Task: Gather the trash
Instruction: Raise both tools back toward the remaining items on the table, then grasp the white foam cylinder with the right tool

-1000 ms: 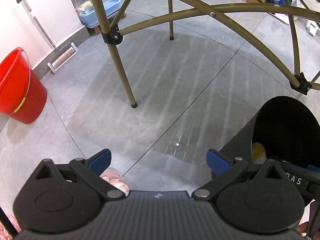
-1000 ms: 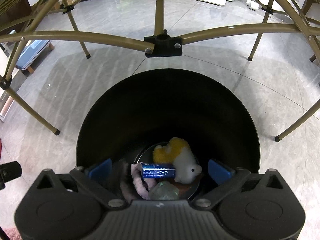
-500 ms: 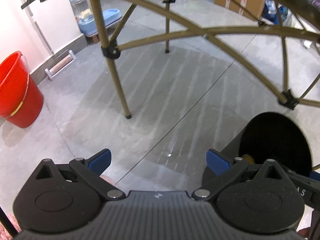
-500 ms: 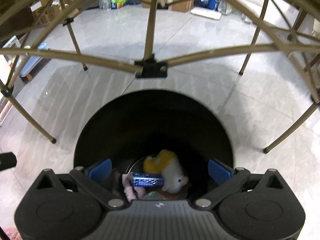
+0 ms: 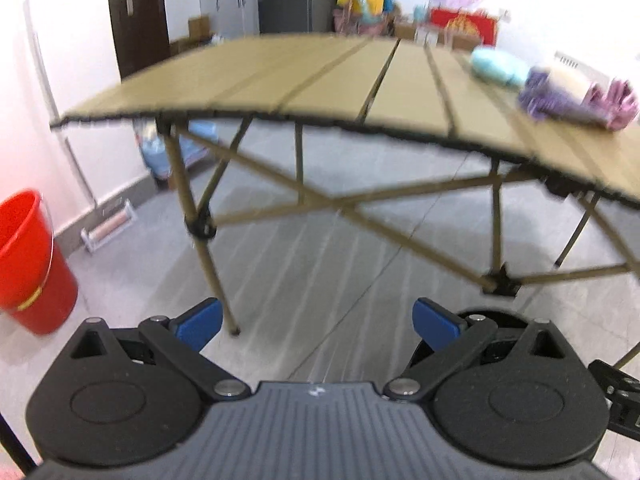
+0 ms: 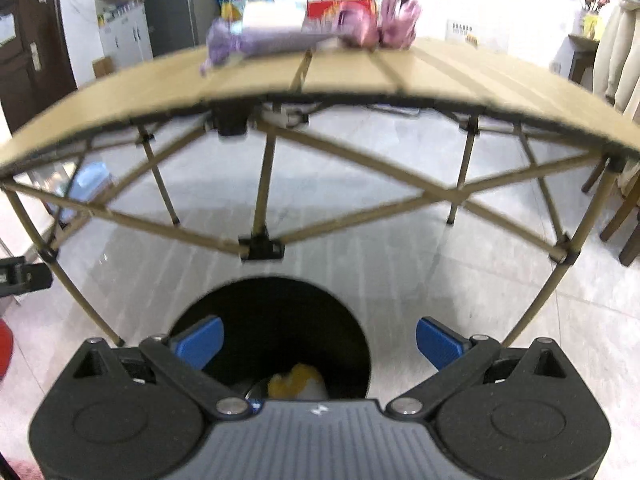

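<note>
Left hand-held gripper [image 5: 316,322]: blue-tipped fingers spread wide, nothing between them; held over the grey tiled floor [image 5: 320,272], pointing at the underside and near edge of the folding table [image 5: 312,80].

Right hand-held gripper [image 6: 318,340]: fingers likewise spread wide and empty; held directly above the black trash bin [image 6: 276,320], whose round mouth sits between and just beyond the fingertips.

Trash bin, contents: a yellow-and-white soft item [image 6: 296,384] at the bottom, partly hidden by the gripper body. In the left view only a sliver of the bin rim [image 5: 492,316] shows, behind the right finger.

Table: tan slatted top on crossed tan legs with black joints, standing beyond the bin and above both grippers' level.

Trash on table, well apart from both grippers:
- purple-and-white crumpled bundle [image 6: 256,36], blurred, near the table's front edge in the right view; seen at far right in the left view [image 5: 560,96].
- pink crumpled piece [image 6: 396,20], just beside the bundle.
- pale blue rounded item [image 5: 496,66], behind the bundle; kind cannot be told.

Surroundings: red bucket [image 5: 28,264] on the floor at the left, against the white wall.
</note>
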A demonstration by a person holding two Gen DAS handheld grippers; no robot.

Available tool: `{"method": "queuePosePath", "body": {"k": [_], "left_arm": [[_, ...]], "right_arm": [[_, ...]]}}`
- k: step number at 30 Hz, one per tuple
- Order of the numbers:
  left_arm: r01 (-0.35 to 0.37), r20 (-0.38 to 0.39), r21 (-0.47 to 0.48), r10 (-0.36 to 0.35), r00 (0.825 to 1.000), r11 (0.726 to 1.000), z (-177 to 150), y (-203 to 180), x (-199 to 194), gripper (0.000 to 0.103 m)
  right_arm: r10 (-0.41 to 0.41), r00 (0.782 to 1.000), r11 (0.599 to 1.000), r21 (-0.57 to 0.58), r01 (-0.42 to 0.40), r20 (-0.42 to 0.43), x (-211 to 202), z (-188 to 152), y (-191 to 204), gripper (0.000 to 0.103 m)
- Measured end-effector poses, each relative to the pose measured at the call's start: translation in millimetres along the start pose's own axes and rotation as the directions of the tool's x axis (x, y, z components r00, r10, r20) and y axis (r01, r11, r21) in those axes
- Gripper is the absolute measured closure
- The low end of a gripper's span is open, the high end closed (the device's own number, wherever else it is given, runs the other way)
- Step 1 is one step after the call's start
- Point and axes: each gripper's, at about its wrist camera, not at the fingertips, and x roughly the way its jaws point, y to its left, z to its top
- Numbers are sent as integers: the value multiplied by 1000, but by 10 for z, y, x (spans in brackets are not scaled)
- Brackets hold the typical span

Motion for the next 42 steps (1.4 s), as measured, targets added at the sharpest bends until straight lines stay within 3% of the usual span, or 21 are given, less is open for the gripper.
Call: {"method": "queuePosePath", "body": {"k": [7,11,14,18,25,32,37,39,41,42], "left_arm": [[71,116,-50,-64,991,996,322,-134,-293,0],[96,165,-45,-88,982,994,532,-265,-346,0],[99,193,-36,-90,977,994,692,-347,-323,0],[93,219,-21,-86,972,995,909,-409,-229,0],[101,217,-16,-95,972,995,1288,-430,60,0],[108,198,-38,-98,975,993,1439,-349,271,0],[103,181,-59,-91,979,993,1493,-274,357,0],[111,170,-71,-97,981,991,1489,-259,376,0],[115,165,-71,-102,981,991,1486,-261,390,0],[112,164,-69,-100,981,991,1479,-268,389,0]], "right_arm": [[36,977,999,14,-39,212,-509,276,-117,0],[112,939,992,25,-127,326,-645,580,-219,0],[127,917,990,7,-140,377,-633,829,-237,0],[161,915,987,-34,-160,371,-458,1177,-211,0],[152,913,987,-97,-124,379,-2,1756,51,0],[146,939,989,-43,-140,311,652,2239,282,4],[139,949,989,9,-147,283,930,2281,320,14],[134,949,989,17,-145,287,976,2271,319,27],[135,950,989,22,-147,283,995,2268,319,45],[140,950,988,26,-153,278,987,2261,304,45]]}}
